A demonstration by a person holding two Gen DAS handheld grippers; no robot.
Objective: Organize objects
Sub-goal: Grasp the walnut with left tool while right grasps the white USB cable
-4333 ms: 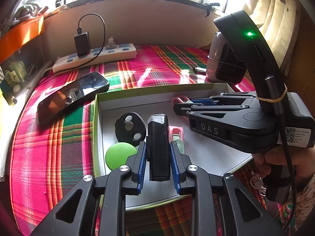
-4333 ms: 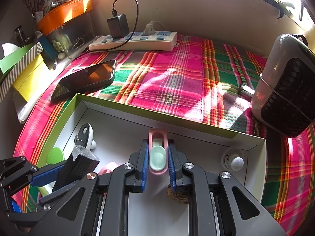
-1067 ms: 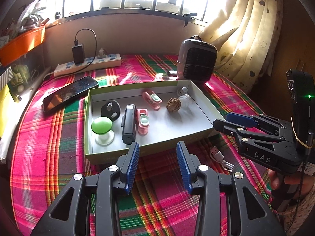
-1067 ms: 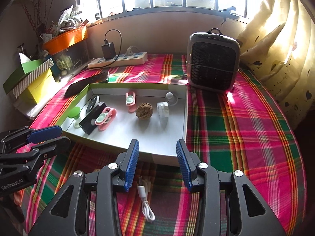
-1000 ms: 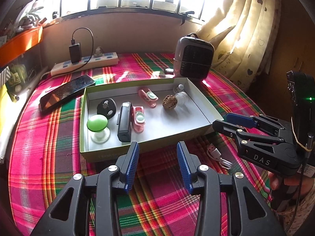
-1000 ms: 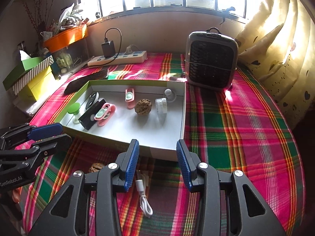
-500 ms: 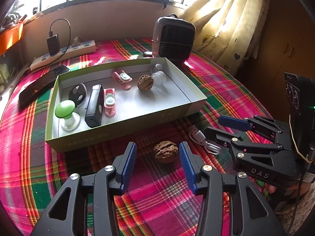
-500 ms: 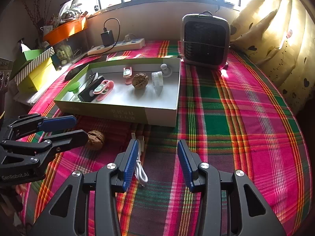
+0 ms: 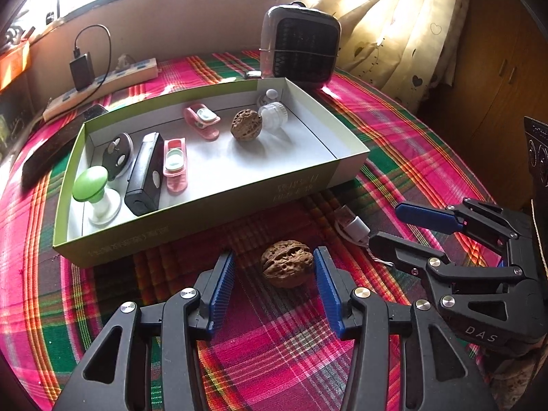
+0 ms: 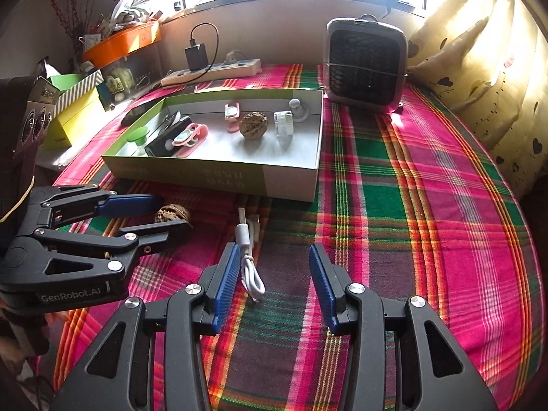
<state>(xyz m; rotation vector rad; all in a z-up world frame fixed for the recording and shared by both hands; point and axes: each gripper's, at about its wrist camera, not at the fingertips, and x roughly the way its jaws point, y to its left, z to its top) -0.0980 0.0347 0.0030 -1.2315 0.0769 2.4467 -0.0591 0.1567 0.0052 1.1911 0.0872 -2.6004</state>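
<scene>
The shallow box [image 9: 301,185], green outside and white inside, lies on the plaid-covered bench [image 9: 394,130] in front of a small grey heater [image 9: 301,41]. At its left end stand a green-capped knob on a white foot [image 9: 92,185], a dark round disc [image 9: 118,150] and a long black device [image 9: 145,174] lying with its long axis running near to far. Beside that lies a pink clip [image 9: 175,166] pointing the same way; a second pink clip [image 9: 202,120] lies farther back, angled. Toward the right are a walnut [image 9: 246,125], a clear small jar on its side [image 9: 274,118] and a small white knob in the far corner [image 9: 271,95].

A second walnut [image 9: 287,267] sits outside the box on the cloth, near its front wall, with its long axis running left to right. The left claw [image 9: 274,284] has just been opening and stands apart around this walnut; the right pad looks just beside the shell, and contact cannot be told. The right claw [image 10: 270,284] is apart, clamped on nothing, over a coiled white cable [image 10: 250,257] whose plug points away toward the box; the cable lies close to its left pad.

A dark phone [image 9: 51,150] left of the box is partly hidden by the box wall. Print on the box's front is too faint to read.
</scene>
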